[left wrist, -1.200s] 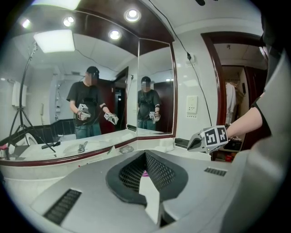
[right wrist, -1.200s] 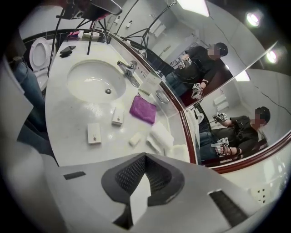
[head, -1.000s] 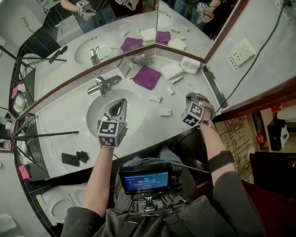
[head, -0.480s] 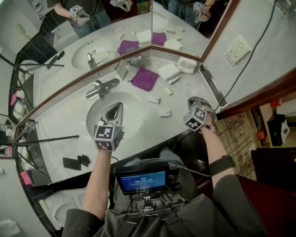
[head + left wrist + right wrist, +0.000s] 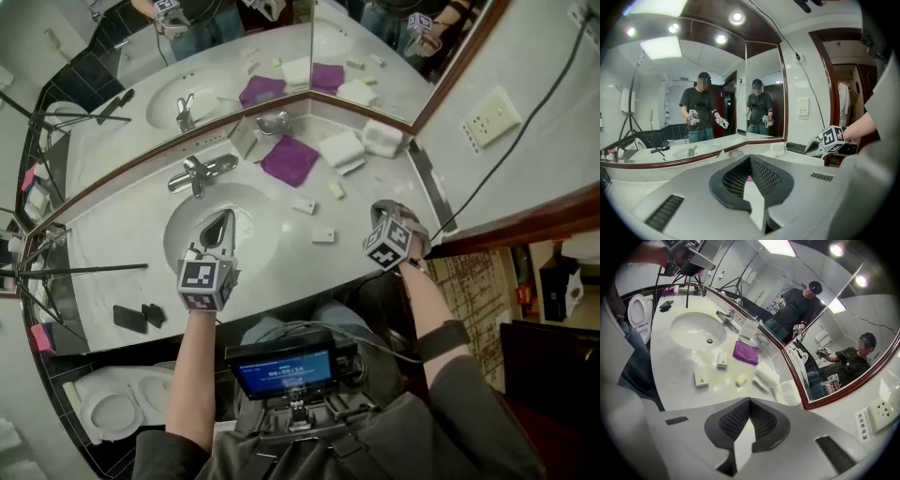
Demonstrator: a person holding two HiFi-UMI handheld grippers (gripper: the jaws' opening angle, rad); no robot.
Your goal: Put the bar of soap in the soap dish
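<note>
Grey plastic fills the bottom of both gripper views. In each, the dark mesh-lined jaws meet at their tips with nothing between them: the left gripper (image 5: 749, 158) and the right gripper (image 5: 750, 400) are both pressed together and empty.

Only the head view places them. The left gripper hangs over the front rim of the oval basin (image 5: 187, 230), and the right one over the front edge of the white marble counter (image 5: 112, 262), towards its right end. That view alone also shows two flat black items (image 5: 128, 319) at the counter's left end.

The right gripper view gives the clearest look at the bar of soap (image 5: 740, 379), a small pale-yellow rounded block. It lies bare on the counter, right of the basin, between two flat white boxes (image 5: 701, 378) and the folded white towels (image 5: 766, 376). Beyond it is a soft purple cloth (image 5: 746, 353). Further still is the soap dish (image 5: 762, 339), round and shiny, against the mirror's corner and well apart from the soap. A chrome faucet (image 5: 727, 317) stands at the back edge of the basin.

The left gripper view shows none of the soap. It shows the angled mirrors and round ceiling spotlights (image 5: 737, 18).
</note>
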